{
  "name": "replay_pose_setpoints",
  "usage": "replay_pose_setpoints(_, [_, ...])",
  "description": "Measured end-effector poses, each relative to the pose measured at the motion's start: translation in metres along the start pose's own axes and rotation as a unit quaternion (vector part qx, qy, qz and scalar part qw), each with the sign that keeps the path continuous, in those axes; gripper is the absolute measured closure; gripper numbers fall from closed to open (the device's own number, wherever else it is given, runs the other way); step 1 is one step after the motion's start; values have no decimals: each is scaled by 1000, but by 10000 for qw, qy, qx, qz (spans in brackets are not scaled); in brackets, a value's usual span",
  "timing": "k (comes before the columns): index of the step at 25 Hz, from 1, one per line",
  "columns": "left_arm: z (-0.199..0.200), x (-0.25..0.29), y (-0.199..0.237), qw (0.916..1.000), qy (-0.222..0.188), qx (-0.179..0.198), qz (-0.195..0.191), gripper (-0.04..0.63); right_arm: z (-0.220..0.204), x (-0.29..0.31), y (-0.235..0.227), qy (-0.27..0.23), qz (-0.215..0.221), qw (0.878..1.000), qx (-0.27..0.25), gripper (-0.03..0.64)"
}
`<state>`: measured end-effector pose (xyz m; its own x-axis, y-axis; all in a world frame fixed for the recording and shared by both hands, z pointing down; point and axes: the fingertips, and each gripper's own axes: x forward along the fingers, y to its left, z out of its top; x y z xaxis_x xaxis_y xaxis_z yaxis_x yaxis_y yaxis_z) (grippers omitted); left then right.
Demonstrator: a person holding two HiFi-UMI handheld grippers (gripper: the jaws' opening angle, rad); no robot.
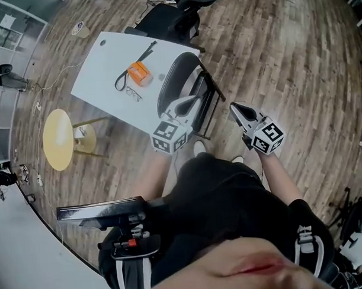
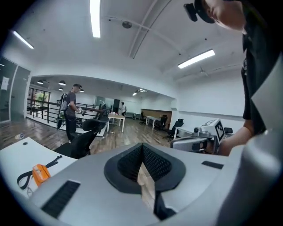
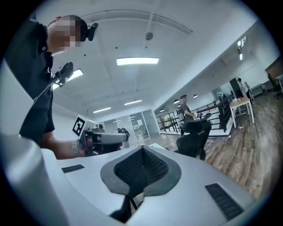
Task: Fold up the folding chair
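Folding chair (image 1: pixel 177 76) stands just past my 2 hand-held grippers. The left hand-held gripper (image 1: pixel 193 101) and right hand-held gripper (image 1: pixel 233 107) both have jaws pressed together, holding nothing. It rests on the wooden floor (image 1: pixel 284 48) against the white counter (image 1: pixel 107 60), where an orange object (image 1: pixel 139 73) lies.

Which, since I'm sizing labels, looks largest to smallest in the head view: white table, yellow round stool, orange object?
1. white table, clearly largest
2. yellow round stool
3. orange object lying on the table, clearly smallest
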<state>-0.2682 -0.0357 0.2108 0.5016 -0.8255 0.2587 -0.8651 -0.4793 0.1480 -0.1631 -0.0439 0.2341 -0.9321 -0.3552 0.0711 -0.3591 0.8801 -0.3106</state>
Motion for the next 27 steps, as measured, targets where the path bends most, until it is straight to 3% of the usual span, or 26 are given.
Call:
replay_pose_setpoints(6, [21,-13,-65,9990,-390,196,-76,591,53,-32,50,-186,408,9978,-485,607])
replay_pose_setpoints(19, [6,-27,-81,9986,-510,65,-81,591,46,-33,82,-148,652,9945,-801,607])
replay_pose_setpoints(27, [6,-26,-81,9984,-501,263,-51,591,44,-28,77,-115,650,9948,-777,607])
